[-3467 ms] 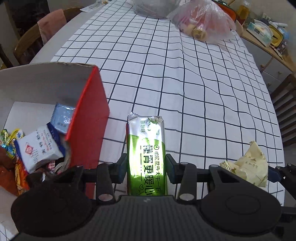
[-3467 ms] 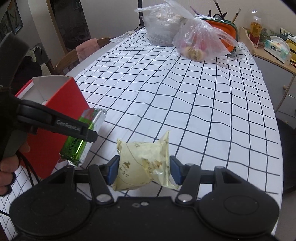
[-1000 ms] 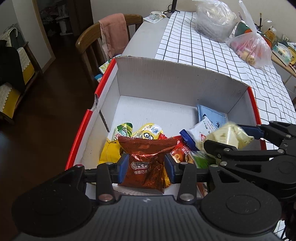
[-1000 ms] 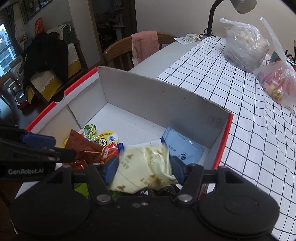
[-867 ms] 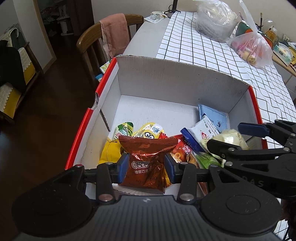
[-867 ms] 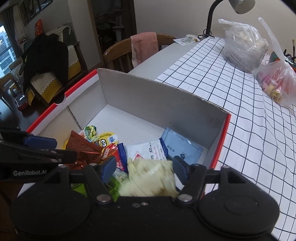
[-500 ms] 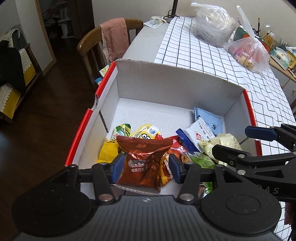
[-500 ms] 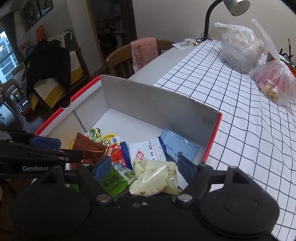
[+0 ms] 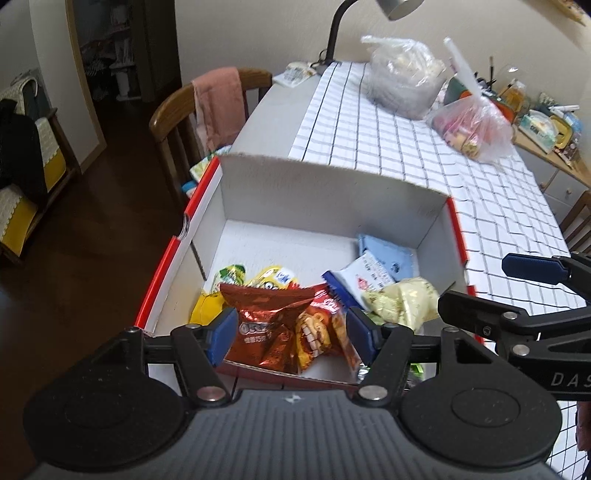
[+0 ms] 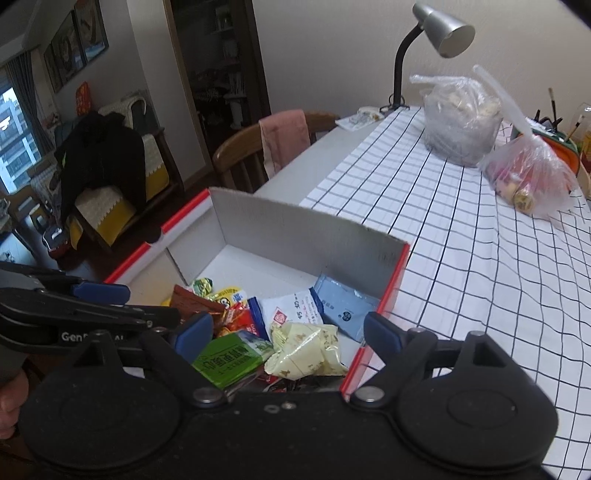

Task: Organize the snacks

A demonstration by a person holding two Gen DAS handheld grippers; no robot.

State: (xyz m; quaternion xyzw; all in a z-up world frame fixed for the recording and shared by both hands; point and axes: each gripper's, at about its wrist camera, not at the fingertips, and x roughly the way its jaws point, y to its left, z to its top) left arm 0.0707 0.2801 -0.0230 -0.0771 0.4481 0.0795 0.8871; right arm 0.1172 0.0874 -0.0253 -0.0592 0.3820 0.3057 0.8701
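Note:
A red-and-white cardboard box (image 9: pixel 332 184) sits at the table's near corner with several snack packets inside. My left gripper (image 9: pixel 291 334) hovers above its near end, jaws opening, pads touching nothing; a brown foil packet (image 9: pixel 266 314) lies below them in the box. My right gripper (image 10: pixel 288 334) is above the box's right end, jaws opening wide and free. Under it lie the pale yellow packet (image 10: pixel 303 350) and the green packet (image 10: pixel 229 360). A white packet (image 10: pixel 295 308) and a light blue one (image 10: pixel 343 304) lie further in.
A checked cloth (image 10: pixel 480 258) covers the table to the right of the box. Two filled plastic bags (image 10: pixel 461 122) and a desk lamp (image 10: pixel 439 33) stand at the far end. A wooden chair with a pink cloth (image 9: pixel 218 107) stands at the left.
The right gripper let the pale yellow packet drop into the box. Both grippers widened their jaws and rose back from the box. Earlier, each carried a packet over the table.

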